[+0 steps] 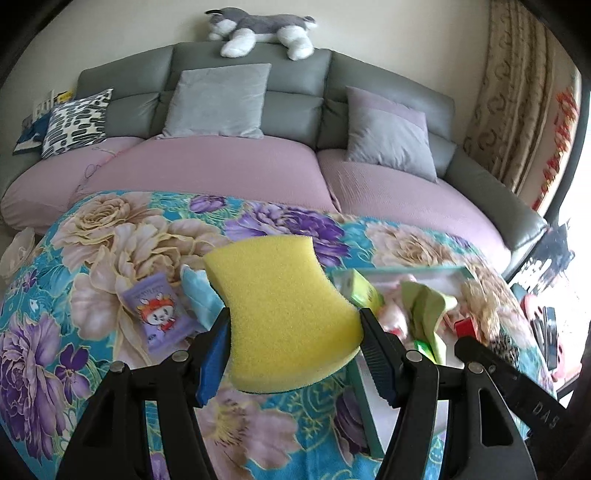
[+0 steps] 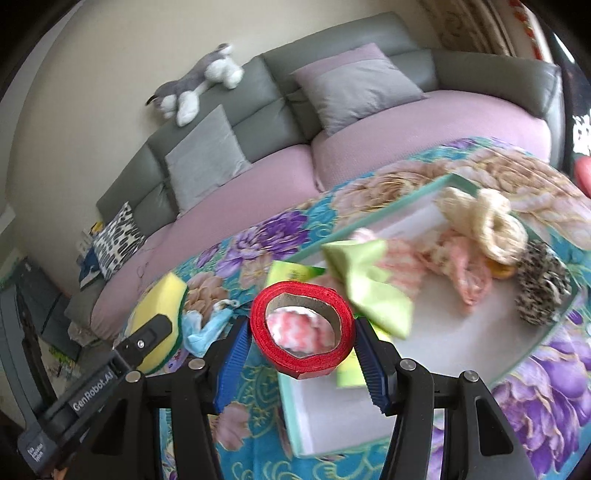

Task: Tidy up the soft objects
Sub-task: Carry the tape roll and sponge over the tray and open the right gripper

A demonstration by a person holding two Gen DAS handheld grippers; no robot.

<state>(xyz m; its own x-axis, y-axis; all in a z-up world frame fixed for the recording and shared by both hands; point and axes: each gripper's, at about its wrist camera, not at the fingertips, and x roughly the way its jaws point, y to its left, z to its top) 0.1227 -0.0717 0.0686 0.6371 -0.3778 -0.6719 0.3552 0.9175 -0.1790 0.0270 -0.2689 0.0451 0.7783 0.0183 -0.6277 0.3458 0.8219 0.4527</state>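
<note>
Gripping sponge (image 1: 280, 314), seemingly ribbon roll (image 2: 301, 328).

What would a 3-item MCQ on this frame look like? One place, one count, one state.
1. Where does the plush dog lie?
A. on the sofa's backrest
B. in the tray
C. on the floor

2. How many plain grey cushions lean on the sofa?
A. one
B. two
C. four

3. What does the right gripper hold?
A. nothing
B. a green cloth
C. a red ribbon roll

Key: 1 A, it sprawls along the backrest top; 2 B, two grey ones, besides one patterned cushion; 3 C, the red ribbon roll sits between its fingers, while the left gripper holds the yellow sponge.
</note>
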